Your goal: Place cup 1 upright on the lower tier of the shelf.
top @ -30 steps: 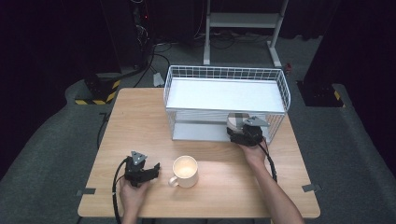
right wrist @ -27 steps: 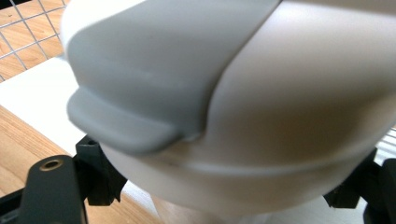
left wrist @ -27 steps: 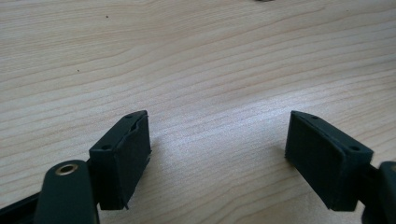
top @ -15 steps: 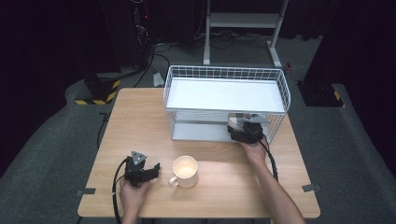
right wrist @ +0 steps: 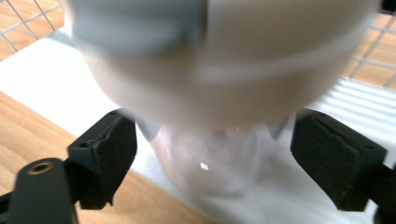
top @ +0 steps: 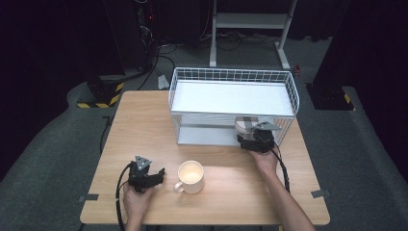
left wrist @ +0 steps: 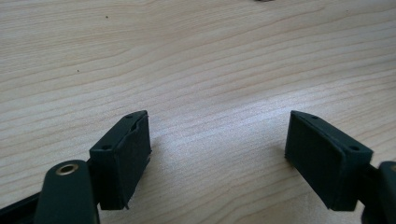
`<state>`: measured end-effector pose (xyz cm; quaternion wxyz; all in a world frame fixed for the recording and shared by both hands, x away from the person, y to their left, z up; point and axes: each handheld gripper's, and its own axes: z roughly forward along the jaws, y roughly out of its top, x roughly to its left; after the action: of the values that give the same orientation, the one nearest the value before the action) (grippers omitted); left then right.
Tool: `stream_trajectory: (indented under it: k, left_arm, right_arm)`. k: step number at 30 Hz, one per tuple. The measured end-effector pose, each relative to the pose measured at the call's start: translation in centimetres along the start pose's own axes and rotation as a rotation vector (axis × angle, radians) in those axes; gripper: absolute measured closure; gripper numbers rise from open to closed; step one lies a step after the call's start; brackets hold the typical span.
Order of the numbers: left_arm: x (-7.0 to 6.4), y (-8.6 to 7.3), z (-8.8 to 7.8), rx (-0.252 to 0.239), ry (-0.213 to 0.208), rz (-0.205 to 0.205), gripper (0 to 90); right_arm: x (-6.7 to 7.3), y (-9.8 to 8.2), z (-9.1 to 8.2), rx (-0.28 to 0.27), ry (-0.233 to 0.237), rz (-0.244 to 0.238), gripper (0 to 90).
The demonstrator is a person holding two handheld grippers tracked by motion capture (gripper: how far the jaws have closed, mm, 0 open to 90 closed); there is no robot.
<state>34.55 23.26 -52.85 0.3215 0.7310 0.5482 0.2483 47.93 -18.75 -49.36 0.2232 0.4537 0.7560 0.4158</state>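
A beige and grey cup [top: 244, 123] with pale bands stands on the lower white shelf of the wire rack [top: 231, 76], at its right end. My right gripper [top: 248, 134] reaches in from the front. In the right gripper view the cup [right wrist: 210, 84] looms close and blurred, its base between the jaws of the right gripper [right wrist: 215, 128]. The jaws have just been opening, with a small gap on each side of the cup. My left gripper [top: 161, 174] rests on the table near the front left, open over bare wood [left wrist: 217, 121]. A cream mug [top: 191, 176] stands just right of it.
The wooden table [top: 144, 125] carries the white wire rack at its back right; the rack's upper basket overhangs the cup. Cables trail from both grippers toward the person. Dark floor, a striped black-and-yellow block [top: 98, 98] and a metal stand [top: 250, 21] lie beyond the table.
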Motion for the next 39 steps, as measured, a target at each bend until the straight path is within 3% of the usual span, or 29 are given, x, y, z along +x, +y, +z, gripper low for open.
stream_trajectory:
  k: [3,4,13,17,30,39]
  left_arm:
    - [0.0,0.0,0.0,0.000,0.001,0.001,22.5]
    - [0.0,0.0,0.0,0.000,0.001,0.001,22.5]
    - [0.0,0.0,0.0,0.001,0.001,0.001,22.5]
    - [0.0,0.0,0.0,0.000,0.001,-0.001,22.5]
    - [0.0,0.0,0.0,0.000,0.002,0.002,22.5]
    - [0.0,0.0,0.0,0.000,0.002,0.002,22.5]
  right_arm:
    - [0.4,-0.6,-0.5,0.014,-0.014,0.010,26.2]
    - [0.4,-0.7,-0.6,0.010,-0.018,-0.005,27.1]
    - [0.7,-0.5,-0.3,0.010,-0.059,0.030,29.6]
    - [0.5,-0.6,0.0,0.008,-0.067,0.053,38.1]
    - [0.2,-0.1,1.1,0.025,-0.089,0.089,42.9]
    - [-0.1,0.0,1.6,0.018,-0.107,0.086,48.2]
